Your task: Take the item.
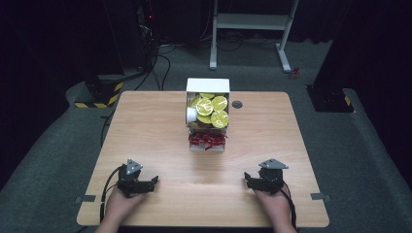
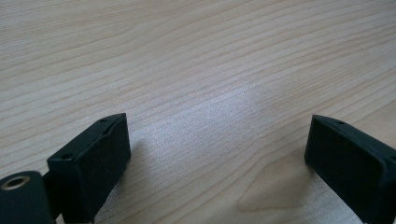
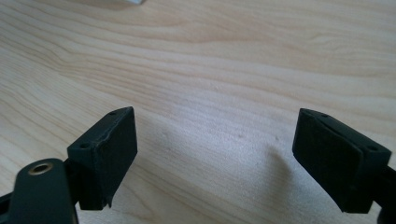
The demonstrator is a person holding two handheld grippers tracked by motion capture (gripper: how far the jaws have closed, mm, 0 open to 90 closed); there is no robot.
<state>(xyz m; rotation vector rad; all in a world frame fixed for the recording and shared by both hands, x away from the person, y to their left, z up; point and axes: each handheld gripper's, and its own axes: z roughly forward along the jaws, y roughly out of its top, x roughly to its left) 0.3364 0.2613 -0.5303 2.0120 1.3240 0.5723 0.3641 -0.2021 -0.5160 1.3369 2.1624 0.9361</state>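
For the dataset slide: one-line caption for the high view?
Two hand-held black grippers, left gripper and right gripper, rest open on a light wooden table before a white box of yellow-lidded cups.

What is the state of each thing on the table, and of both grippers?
Left gripper: open, holds nothing, low over bare wood.
Right gripper: open, holds nothing, low over bare wood.
White box: open on top, at the far middle of the table.
Yellow-lidded cups: lids on, packed in the box.
Red packets: heaped in the near compartment.
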